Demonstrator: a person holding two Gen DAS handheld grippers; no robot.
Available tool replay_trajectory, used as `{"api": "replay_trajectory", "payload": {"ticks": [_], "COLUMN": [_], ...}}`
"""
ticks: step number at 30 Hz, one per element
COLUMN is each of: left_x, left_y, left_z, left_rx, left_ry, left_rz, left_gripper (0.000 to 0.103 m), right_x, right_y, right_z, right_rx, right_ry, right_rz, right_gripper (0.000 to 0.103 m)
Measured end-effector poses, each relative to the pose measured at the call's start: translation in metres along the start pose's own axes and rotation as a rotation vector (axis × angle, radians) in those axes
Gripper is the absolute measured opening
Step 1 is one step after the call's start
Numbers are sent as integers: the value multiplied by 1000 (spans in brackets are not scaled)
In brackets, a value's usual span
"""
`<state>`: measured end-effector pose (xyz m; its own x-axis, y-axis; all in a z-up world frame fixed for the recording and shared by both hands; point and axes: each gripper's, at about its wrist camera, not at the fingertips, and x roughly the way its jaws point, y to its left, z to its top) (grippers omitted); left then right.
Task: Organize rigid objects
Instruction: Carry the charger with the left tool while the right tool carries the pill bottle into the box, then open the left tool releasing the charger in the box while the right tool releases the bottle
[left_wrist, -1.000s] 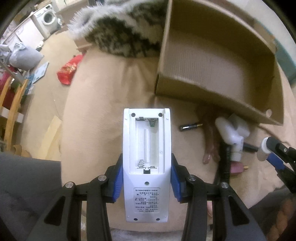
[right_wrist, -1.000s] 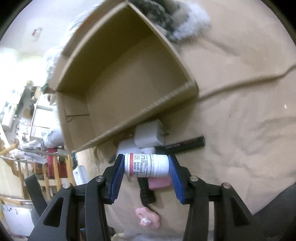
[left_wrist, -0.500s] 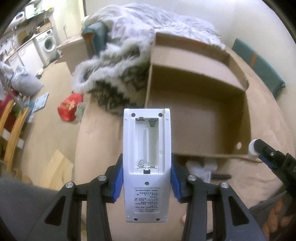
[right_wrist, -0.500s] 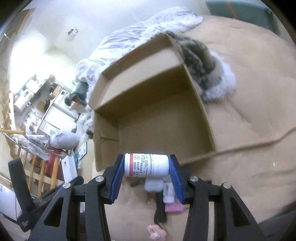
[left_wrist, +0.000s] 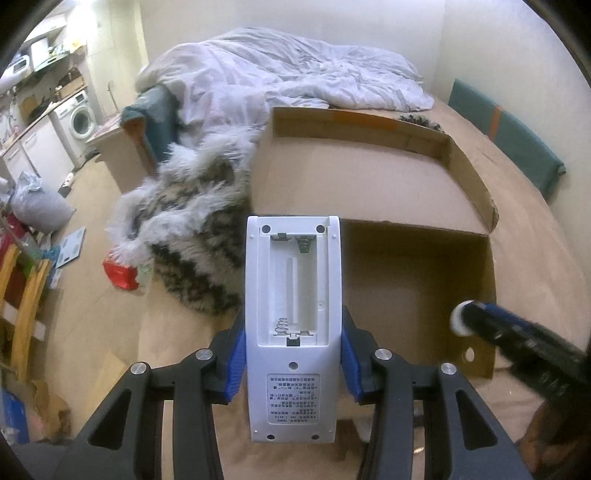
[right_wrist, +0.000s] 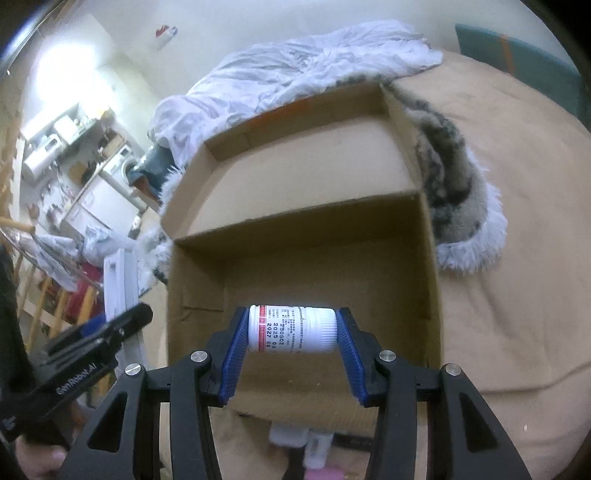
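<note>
Over the box (right_wrist: 428, 280) on the bed, the right gripper (right_wrist: 292, 330) clamps a bottle (right_wrist: 291, 329) sideways; the left gripper (left_wrist: 292, 354) grips a remote (left_wrist: 293, 332) at the box's near-left corner. Let go sideways, the bottle may roll, and the remote looks set to miss the box

White remote control (left_wrist: 293, 325), back up, battery bay open and empty, held lengthwise. White pill bottle (right_wrist: 292, 329) held sideways above open brown cardboard box (right_wrist: 430, 266) on bed.
</note>
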<state>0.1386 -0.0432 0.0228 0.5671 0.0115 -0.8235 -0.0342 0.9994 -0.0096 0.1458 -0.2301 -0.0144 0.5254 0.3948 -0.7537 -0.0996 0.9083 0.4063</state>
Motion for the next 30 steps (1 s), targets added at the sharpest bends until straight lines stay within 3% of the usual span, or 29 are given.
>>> {"api": "replay_trajectory", "payload": {"ticks": [6, 11, 18, 30], "left_x": [34, 53, 72, 93], "left_y": [-16, -20, -17, -26], "left_z": [-5, -12, -19, -30], "left_rx": [34, 40, 21, 59], "left_ry": [6, -18, 42, 98], "left_rz": [-36, -75, -92, -43], "left_gripper": [40, 40, 40, 40], "right_x": [35, 49, 75, 92], "right_y": [-14, -9, -13, -12], "right_z": [-15, -20, -25, -22], "right_rx": [38, -17, -19, -16], "right_ry": [87, 124, 209, 262], "right_rz": [-6, -52, -120, -145], "right_gripper": [50, 50, 50, 50]}}
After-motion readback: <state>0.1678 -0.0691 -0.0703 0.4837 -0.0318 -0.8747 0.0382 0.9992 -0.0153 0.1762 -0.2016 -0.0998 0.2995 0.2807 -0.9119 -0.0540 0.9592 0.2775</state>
